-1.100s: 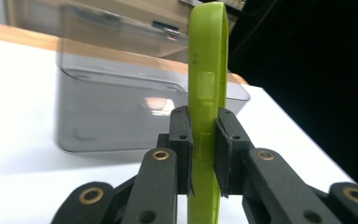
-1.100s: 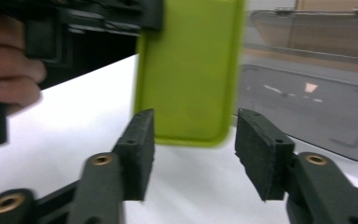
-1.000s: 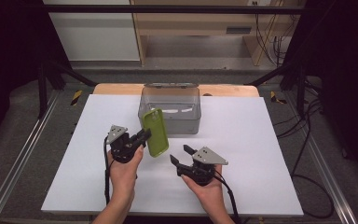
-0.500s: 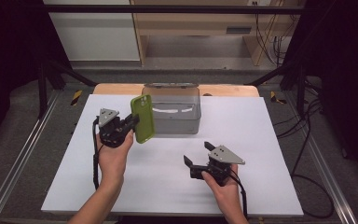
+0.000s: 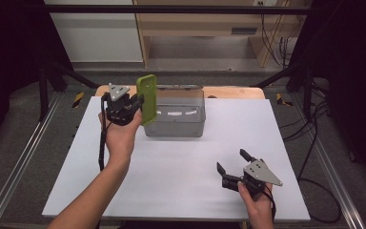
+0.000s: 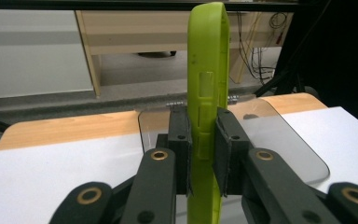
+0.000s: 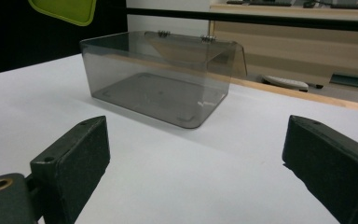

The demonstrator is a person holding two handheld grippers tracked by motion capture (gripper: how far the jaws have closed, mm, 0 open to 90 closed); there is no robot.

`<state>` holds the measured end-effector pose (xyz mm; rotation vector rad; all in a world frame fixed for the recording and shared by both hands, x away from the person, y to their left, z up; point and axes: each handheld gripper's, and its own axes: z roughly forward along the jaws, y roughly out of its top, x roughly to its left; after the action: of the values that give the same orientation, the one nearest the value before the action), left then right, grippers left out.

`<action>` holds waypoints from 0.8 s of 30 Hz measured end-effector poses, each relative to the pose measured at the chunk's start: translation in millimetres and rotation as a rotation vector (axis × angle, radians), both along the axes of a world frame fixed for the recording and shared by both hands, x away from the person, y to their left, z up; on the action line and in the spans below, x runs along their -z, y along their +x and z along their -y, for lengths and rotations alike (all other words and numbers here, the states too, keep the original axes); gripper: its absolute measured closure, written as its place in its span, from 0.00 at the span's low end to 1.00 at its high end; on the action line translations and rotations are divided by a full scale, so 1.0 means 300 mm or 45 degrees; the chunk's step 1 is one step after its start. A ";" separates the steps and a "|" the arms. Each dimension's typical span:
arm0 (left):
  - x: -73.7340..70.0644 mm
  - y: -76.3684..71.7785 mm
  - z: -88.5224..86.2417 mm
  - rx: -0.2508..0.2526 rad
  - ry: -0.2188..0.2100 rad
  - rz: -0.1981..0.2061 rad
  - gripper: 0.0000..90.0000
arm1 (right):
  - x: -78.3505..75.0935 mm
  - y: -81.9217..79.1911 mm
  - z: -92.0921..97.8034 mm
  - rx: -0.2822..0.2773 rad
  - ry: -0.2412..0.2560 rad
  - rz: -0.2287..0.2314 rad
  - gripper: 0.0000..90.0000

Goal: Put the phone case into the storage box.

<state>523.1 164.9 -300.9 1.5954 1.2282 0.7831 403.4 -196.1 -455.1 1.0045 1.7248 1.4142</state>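
A lime-green phone case (image 5: 147,98) stands upright in the air at the left rim of a clear grey plastic box (image 5: 176,114) with a hinged lid. My left gripper (image 5: 140,102) is shut on the case's edge, and in the left gripper view the case (image 6: 206,93) rises between the two pads (image 6: 180,140). The box's open lid (image 6: 242,135) lies behind it there. My right gripper (image 5: 232,162) stands open near the table's front right, nothing between its pads (image 7: 77,154). From there the box (image 7: 161,77) sits ahead, with a corner of the case (image 7: 65,9) at top left.
The white tabletop (image 5: 181,167) spreads between the two hands. A wooden board edge (image 5: 228,91) runs behind the box. Black frame rails and cables flank the table, and a wooden shelf unit (image 5: 205,28) stands beyond.
My left gripper has carried the green case up and back toward the box's left rim. My right gripper has drawn away to the front right, open throughout.
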 end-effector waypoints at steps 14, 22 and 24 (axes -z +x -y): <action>-0.012 0.145 0.025 -0.079 0.049 0.007 0.87 | 0.022 0.007 0.014 0.049 -0.063 -0.018 0.08; 0.023 0.161 0.027 -0.091 0.052 -0.007 0.87 | 0.029 0.010 0.008 0.043 -0.071 -0.030 0.07; 0.036 0.166 0.028 -0.100 0.070 -0.009 0.87 | 0.030 0.009 0.010 0.046 -0.076 -0.041 0.07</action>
<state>573.1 156.4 -311.7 1.6031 1.2909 0.8679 406.1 -199.0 -464.1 1.0263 1.7534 1.3226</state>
